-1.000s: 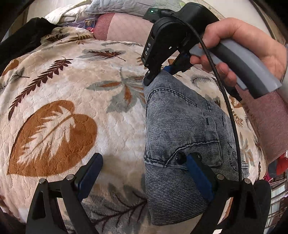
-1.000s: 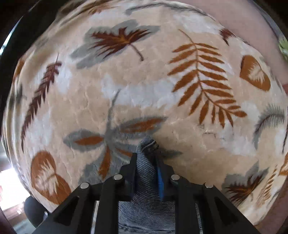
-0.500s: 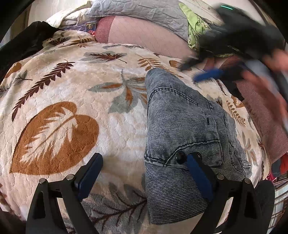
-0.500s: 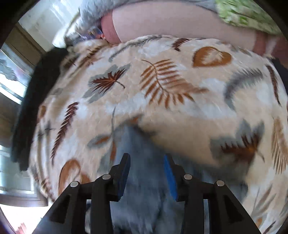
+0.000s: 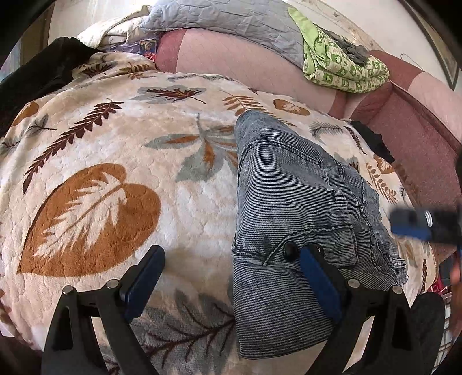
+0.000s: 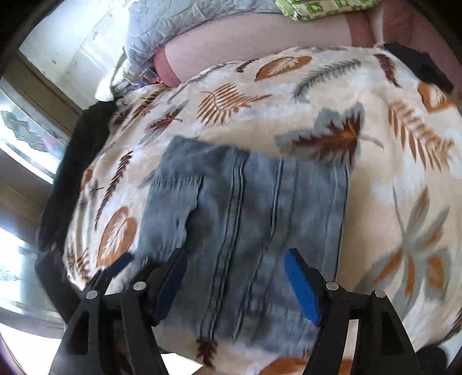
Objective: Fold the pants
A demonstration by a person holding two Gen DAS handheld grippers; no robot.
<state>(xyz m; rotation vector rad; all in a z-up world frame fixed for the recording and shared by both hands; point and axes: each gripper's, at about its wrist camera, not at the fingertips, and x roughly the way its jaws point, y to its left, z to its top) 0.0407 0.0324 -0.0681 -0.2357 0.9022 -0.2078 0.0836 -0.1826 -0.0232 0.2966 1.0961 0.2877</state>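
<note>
Grey-blue denim pants (image 5: 291,202) lie folded into a compact stack on the leaf-print blanket (image 5: 115,161). My left gripper (image 5: 231,271) is open and holds nothing; its right finger rests over the near left part of the stack. My right gripper (image 6: 235,284) is open and empty, above the near edge of the pants (image 6: 245,207). It also shows, blurred, at the right edge of the left wrist view (image 5: 418,225).
Pink cushions (image 5: 245,60), a grey quilt (image 5: 225,20) and a green patterned cloth (image 5: 340,66) lie at the far side of the bed. A dark garment (image 5: 37,78) lies at the far left. A window (image 6: 26,138) is at the left.
My right gripper let go of the far corner of the pants, opened and pulled back to the right. The pants stayed flat. My left gripper has not moved.
</note>
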